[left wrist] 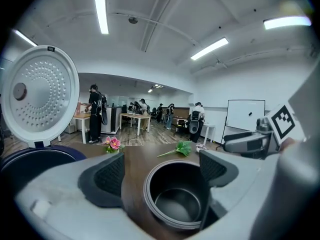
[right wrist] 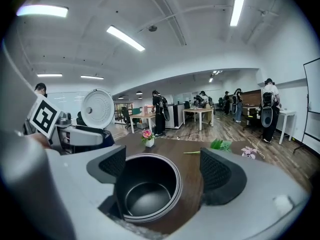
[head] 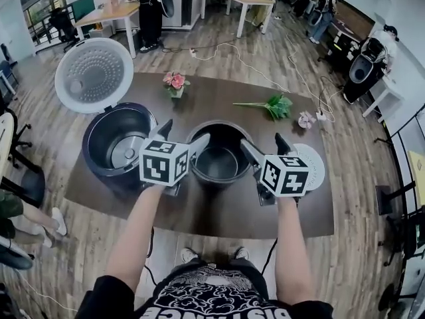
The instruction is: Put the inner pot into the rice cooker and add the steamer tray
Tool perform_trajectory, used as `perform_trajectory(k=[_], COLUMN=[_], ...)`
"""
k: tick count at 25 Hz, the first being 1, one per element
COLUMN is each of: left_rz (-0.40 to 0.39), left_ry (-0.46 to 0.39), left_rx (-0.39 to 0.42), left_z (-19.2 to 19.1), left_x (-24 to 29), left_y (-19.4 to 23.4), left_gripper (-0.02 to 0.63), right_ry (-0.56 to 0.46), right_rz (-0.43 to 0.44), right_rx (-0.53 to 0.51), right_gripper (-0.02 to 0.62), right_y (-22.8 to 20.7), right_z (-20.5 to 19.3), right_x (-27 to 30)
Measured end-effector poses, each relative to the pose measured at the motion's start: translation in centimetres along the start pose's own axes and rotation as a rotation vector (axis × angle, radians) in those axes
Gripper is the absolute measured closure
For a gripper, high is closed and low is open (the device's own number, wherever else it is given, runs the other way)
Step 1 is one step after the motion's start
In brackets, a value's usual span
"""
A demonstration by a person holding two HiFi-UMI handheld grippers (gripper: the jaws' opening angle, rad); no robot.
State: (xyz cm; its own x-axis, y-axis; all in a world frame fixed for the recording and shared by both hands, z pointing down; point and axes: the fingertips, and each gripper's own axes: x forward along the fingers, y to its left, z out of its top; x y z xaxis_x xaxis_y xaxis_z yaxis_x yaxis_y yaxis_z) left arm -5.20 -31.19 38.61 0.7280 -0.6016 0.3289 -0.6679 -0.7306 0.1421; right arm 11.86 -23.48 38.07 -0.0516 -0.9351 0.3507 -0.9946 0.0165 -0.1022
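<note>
Inner pot (head: pixel 219 161) sits on the brown surface (head: pixel 219 98) between the left claw (head: pixel 182 137) and the right claw (head: pixel 267 148). Both claws gape wide and hold nothing, each with its inboard jaw at the pot's rim, on opposite sides. The sound approach, by the look of it, is to pinch both walls evenly, lift level, then carry it left to the open rice cooker (head: pixel 116 141) just beside it.

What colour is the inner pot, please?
The inner pot is black, clearest in the right gripper view.

Steamer tray (head: pixel 317 168) half hidden behind right claw (head: pixel 263 143)
</note>
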Motion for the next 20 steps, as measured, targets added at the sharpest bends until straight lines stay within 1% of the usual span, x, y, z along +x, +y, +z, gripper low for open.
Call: perform_trajectory(k=[5, 10, 16, 20], left_rz=[-0.004, 0.031, 0.055, 0.074], left_ry=[0.015, 0.018, 0.053, 0.091], left_rx=[0.001, -0.016, -0.060, -0.114], left_z=[-0.5, -1.0, -2.5, -4.6], left_x=[0.3, 1.0, 2.2, 2.9], left_y=[0.3, 0.5, -0.5, -0.6], left_gripper=[0.133, 0.133, 0.133, 0.133], right_ry=[0.006, 0.036, 0.079, 0.124], right_rz=[-0.010, 0.032, 0.087, 0.125], right_rx=[0.011, -0.003, -0.013, -0.013], right_gripper=[0.144, 0.152, 0.164, 0.186], right_y=[-0.4, -0.7, -1.6, -1.9], right_z=[-0.5, -1.3, -2.5, -4.1], right_x=[0.3, 1.8, 3.4, 4.6])
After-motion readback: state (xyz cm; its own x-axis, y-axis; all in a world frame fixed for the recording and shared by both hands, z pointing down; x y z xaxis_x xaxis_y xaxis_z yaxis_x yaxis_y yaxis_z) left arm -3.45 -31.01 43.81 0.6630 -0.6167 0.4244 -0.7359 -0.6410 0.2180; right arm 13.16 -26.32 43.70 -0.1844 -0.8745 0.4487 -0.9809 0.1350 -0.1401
